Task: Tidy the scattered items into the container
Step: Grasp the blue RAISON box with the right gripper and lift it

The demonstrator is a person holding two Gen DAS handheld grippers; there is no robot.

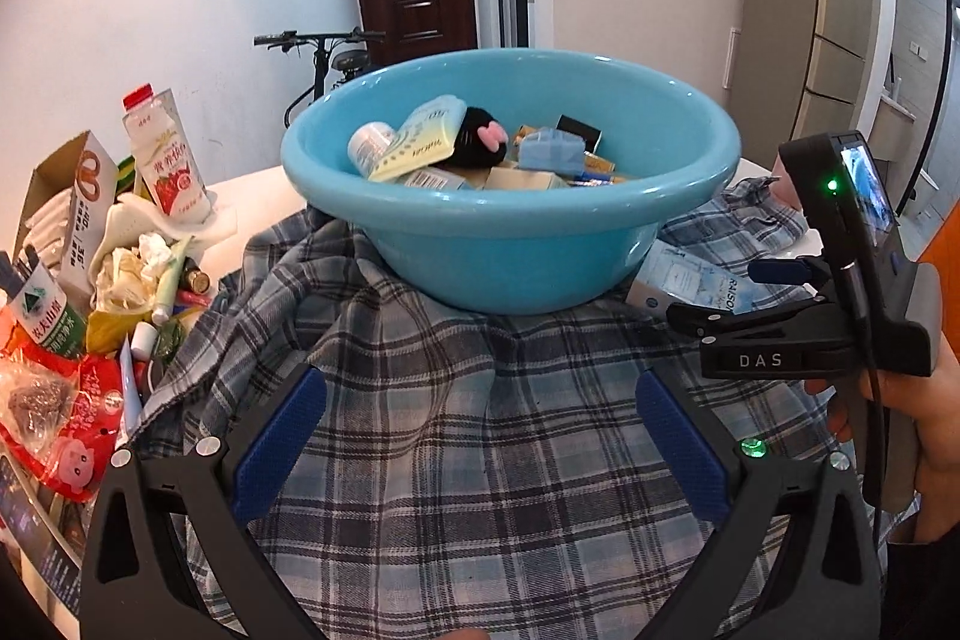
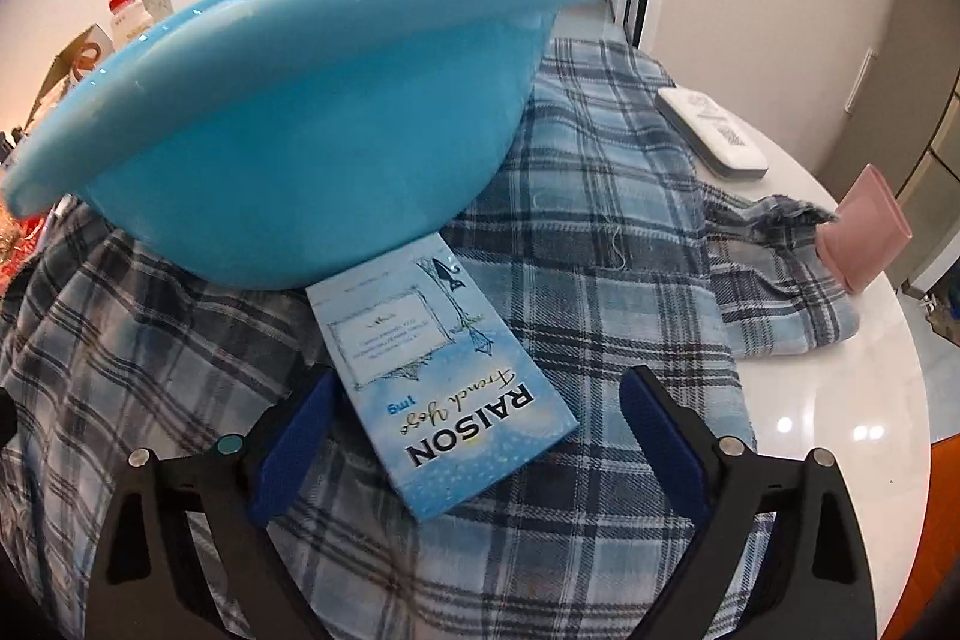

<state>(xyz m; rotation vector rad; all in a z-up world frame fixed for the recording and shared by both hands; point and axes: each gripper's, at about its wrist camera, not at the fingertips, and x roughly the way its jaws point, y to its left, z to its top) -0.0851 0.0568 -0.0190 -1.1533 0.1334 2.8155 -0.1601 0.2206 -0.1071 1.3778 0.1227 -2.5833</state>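
A light blue plastic basin [image 1: 510,244] stands on a plaid cloth [image 1: 468,460] and holds several small boxes, a yellow tissue pack [image 1: 420,139] and a black plush with a pink bow [image 1: 480,139]. My left gripper [image 1: 480,382] hovers open over the cloth in front of the basin, with nothing between its fingers. A pale blue RAISON box [image 2: 444,388] lies flat on the cloth with its far end tucked under the basin [image 2: 300,130]. My right gripper [image 2: 480,382] is open and straddles that box, its pads clear of both sides.
A heap of clutter sits left of the basin: a milk bottle [image 1: 171,160], an open cardboard box [image 1: 66,208], a red bag [image 1: 72,418]. To the right, on the white table [image 2: 840,400], lie a white case [image 2: 714,136] and a pink holder [image 2: 864,232]. The table edge curves close by.
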